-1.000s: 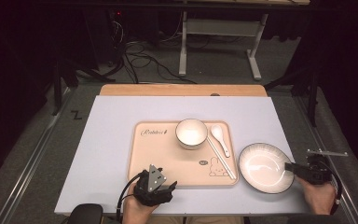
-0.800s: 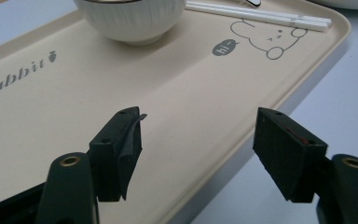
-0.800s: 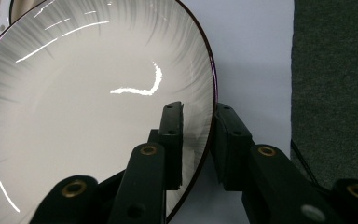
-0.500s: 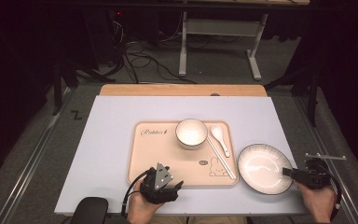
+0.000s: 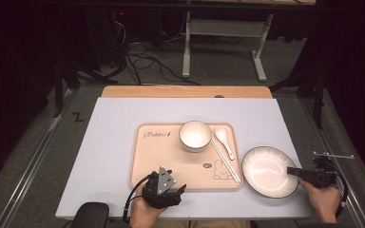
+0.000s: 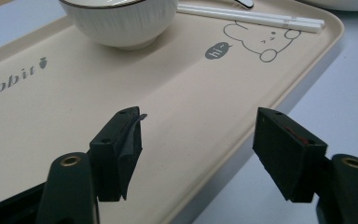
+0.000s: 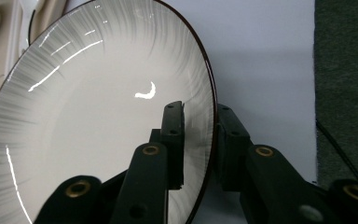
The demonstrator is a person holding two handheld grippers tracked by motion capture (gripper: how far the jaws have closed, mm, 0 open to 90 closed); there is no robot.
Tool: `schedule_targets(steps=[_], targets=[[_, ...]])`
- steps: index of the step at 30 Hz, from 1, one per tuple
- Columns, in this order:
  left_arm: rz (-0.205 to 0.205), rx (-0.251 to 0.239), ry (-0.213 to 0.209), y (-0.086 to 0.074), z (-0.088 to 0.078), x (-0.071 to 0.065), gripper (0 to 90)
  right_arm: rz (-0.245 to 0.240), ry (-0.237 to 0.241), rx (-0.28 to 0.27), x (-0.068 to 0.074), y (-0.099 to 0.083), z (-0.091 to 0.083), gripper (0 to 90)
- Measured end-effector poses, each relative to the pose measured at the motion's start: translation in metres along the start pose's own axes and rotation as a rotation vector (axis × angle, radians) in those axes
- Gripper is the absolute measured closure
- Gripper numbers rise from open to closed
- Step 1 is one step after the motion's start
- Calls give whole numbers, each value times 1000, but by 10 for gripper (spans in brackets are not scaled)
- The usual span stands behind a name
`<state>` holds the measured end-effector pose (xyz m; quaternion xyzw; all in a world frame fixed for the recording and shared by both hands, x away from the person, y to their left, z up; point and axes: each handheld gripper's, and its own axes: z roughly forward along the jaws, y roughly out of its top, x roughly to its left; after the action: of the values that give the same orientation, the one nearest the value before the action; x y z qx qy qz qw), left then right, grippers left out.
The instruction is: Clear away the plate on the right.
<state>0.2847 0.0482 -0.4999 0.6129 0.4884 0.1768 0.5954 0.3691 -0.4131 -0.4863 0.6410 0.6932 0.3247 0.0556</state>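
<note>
Right gripper (image 5: pixel 294 171) clamped on the plate (image 5: pixel 266 170) rim at the plate's 3 o'clock edge, one jaw inside the rim, one outside; its jaws have just been closing with the rim between them. Plate sits on the table (image 5: pixel 114 142), just beside the tray (image 5: pixel 157 156) at the tray's 4 o'clock. Left gripper (image 6: pixel 196 154) jaws apart, nothing between, over the tray's near edge at 6 o'clock. Bowl (image 5: pixel 195 135), spoon (image 5: pixel 222 138) and chopsticks (image 5: pixel 225 161) lie on the tray around 1 to 3 o'clock.

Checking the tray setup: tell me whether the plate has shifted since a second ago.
No. The plate lies where it did, just right of the tray, the same gap between them. The right gripper, its jaws just closing, straddles its rim.
</note>
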Motion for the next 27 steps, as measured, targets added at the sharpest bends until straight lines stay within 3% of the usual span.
schedule_targets(steps=[4,12,15,27], targets=[[7,7,14,0,-3,2,327,10,38,-8,-5,2,0,809],[-5,-8,40,2,-9,7,325,-8,59,-38,-1,10,-5,848],[-8,-10,46,1,-9,7,324,14,108,-74,-5,10,-9,866],[-14,0,39,3,-9,8,324,-9,122,-127,-1,11,-18,869]])
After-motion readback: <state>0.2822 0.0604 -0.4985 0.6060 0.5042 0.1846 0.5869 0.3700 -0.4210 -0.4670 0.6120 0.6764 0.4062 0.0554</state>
